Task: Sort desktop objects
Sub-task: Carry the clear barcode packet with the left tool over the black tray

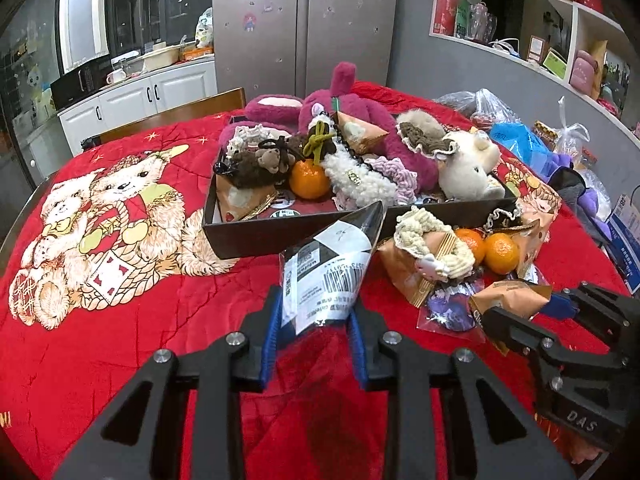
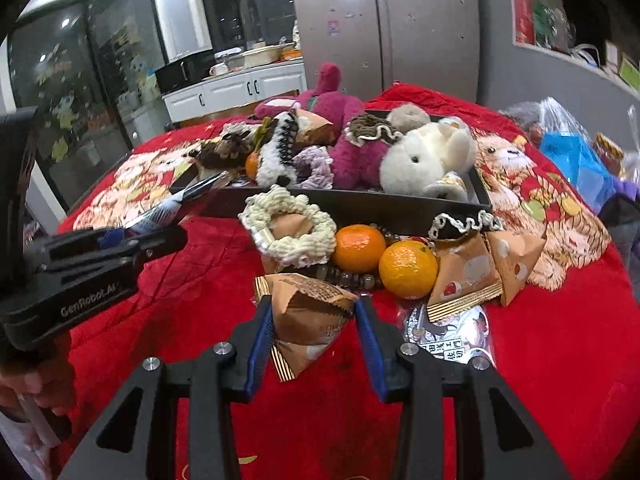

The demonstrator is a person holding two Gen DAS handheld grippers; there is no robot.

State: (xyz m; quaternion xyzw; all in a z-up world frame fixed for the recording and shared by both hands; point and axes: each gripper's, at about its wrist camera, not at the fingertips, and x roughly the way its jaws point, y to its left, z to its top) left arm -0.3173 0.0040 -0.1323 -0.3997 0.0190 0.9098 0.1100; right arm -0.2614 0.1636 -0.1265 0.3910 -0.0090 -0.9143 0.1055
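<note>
**Desk:** What does each hand-held gripper hold?

**Photographer:** The left hand-held gripper (image 1: 316, 322) is clamped on a labelled plastic packet (image 1: 328, 264), raised just before the dark tray (image 1: 256, 236). The right hand-held gripper (image 2: 314, 324) grips a brown snack pouch (image 2: 310, 316) on the red-covered counter (image 2: 560, 360), near two mandarins (image 2: 407, 269)

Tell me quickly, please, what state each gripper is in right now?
Left gripper: closed on the clear labelled packet, lifted toward the dark tray.
Right gripper: closed on the brown snack packet.
</note>
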